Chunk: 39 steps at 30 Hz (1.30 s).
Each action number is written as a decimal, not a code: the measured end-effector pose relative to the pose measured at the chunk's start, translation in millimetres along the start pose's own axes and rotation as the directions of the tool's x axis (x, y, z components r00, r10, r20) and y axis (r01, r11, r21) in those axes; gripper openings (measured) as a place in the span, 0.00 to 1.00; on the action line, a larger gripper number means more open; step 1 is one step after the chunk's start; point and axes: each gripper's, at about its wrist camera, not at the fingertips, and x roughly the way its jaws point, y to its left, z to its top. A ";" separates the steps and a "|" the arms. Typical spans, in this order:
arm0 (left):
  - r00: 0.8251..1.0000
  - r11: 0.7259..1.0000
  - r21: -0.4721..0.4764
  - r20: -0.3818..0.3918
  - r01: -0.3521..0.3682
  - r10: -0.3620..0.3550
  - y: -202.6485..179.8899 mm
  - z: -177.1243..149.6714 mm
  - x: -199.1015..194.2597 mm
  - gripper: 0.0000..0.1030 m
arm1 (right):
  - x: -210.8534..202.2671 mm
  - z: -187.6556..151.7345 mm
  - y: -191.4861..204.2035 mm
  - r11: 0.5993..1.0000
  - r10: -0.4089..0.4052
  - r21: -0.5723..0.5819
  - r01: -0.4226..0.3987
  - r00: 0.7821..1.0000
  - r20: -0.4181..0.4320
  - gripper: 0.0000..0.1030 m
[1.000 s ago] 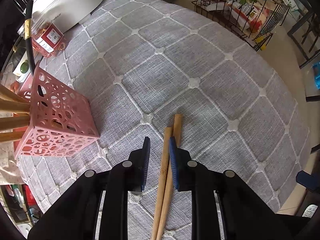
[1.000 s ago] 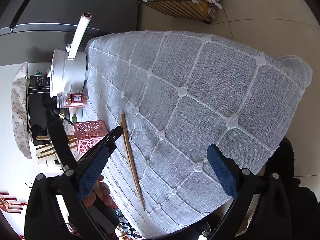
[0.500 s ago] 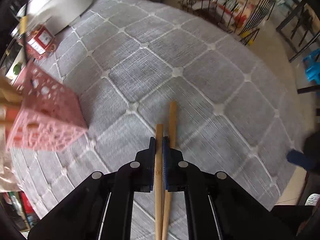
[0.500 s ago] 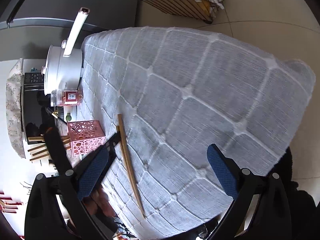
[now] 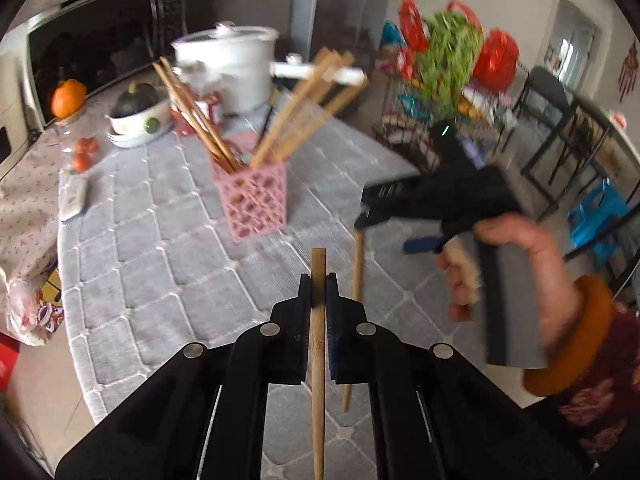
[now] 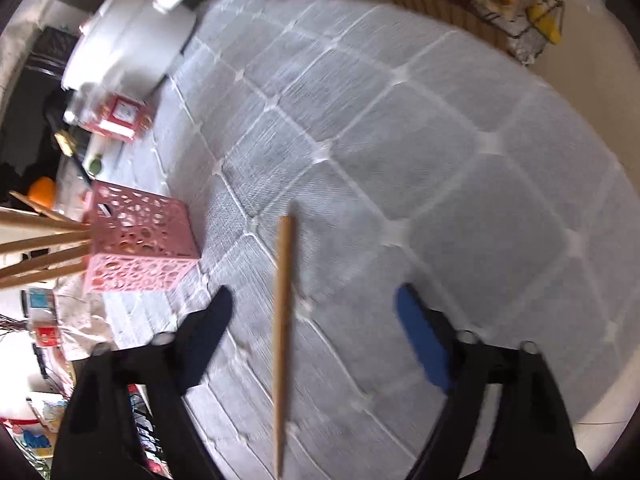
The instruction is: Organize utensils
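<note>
Left gripper (image 5: 318, 286) clamps one wooden chopstick (image 5: 318, 344), lifted off the grey quilted tablecloth (image 5: 168, 240). Pink perforated holder (image 5: 254, 204), bristling with chopsticks, stands farther back, left of centre. Right gripper (image 6: 314, 312) hangs over second chopstick (image 6: 282, 300) lying on the cloth; jaws closing, stick between them, pads not touching it. White pot (image 5: 232, 68) at far edge.

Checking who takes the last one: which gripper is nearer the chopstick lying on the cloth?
Right. The right gripper straddles the chopstick, closing; the left gripper is beside it.
</note>
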 end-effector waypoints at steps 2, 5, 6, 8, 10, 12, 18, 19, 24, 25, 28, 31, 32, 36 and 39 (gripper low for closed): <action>0.999 0.999 -0.033 0.025 0.022 -0.022 13.0 1.5 -12.4 0.06 | 5.4 2.8 16.3 0.996 -0.074 -0.038 0.075 0.996 0.042 0.64; 0.998 0.998 -0.056 0.048 0.035 -0.032 17.1 -1.6 -33.2 0.06 | 14.6 5.4 33.3 0.986 -0.146 -0.075 0.151 0.987 0.064 0.20; 0.998 0.997 -0.059 0.055 0.040 -0.036 19.6 -3.0 -43.8 0.06 | 20.9 5.3 35.1 0.984 -0.150 -0.087 0.154 0.988 0.046 0.09; 0.996 0.996 -0.076 0.080 0.048 -0.042 23.2 -3.9 -59.8 0.06 | 19.3 2.2 32.3 0.987 -0.141 -0.073 0.146 0.988 0.065 0.08; 0.994 0.993 -0.098 0.100 0.063 -0.053 33.3 -5.6 -76.9 0.06 | 11.5 -5.2 22.0 0.994 -0.102 -0.042 0.106 0.991 0.084 0.08; 0.991 0.990 -0.119 0.123 0.074 -0.060 40.7 -5.6 -91.6 0.06 | -4.4 -17.6 13.8 0.998 -0.052 -0.038 0.056 0.992 0.115 0.08; 0.979 0.983 -0.155 0.195 0.095 -0.063 45.5 -4.8 -121.5 0.06 | -97.6 -70.8 0.6 0.990 0.090 -0.128 -0.057 0.960 0.264 0.07; 0.976 0.983 -0.160 0.208 0.094 -0.060 45.6 -4.4 -126.9 0.06 | -115.3 -77.7 -0.4 0.987 0.113 -0.142 -0.075 0.953 0.282 0.08; 0.962 0.978 -0.189 0.270 0.093 -0.039 45.0 2.9 -152.3 0.06 | -190.2 -98.8 -1.0 0.975 0.175 -0.197 -0.105 0.909 0.378 0.08; 0.959 0.977 -0.192 0.280 0.090 -0.033 44.2 6.0 -157.3 0.06 | -204.8 -101.1 0.5 0.972 0.189 -0.207 -0.114 0.901 0.391 0.08; 0.953 0.979 -0.190 0.303 0.069 -0.008 41.6 19.6 -171.5 0.06 | -240.7 -100.3 8.5 0.964 0.213 -0.237 -0.117 0.874 0.436 0.08; 0.939 0.984 -0.175 0.343 0.033 0.030 37.8 43.1 -185.4 0.06 | -274.4 -92.7 19.4 0.960 0.224 -0.258 -0.107 0.846 0.484 0.08; 0.930 0.985 -0.173 0.363 0.017 0.048 36.8 54.6 -190.4 0.06 | -285.2 -88.8 24.1 0.960 0.231 -0.258 -0.112 0.837 0.496 0.08; 0.895 0.982 -0.184 0.429 -0.043 0.119 36.2 89.1 -197.4 0.06 | -323.8 -67.4 37.7 0.958 0.246 -0.262 -0.114 0.795 0.554 0.08; 0.866 0.975 -0.196 0.464 -0.108 0.189 34.3 108.8 -192.4 0.06 | -345.7 -54.9 48.2 0.956 0.260 -0.271 -0.117 0.767 0.587 0.07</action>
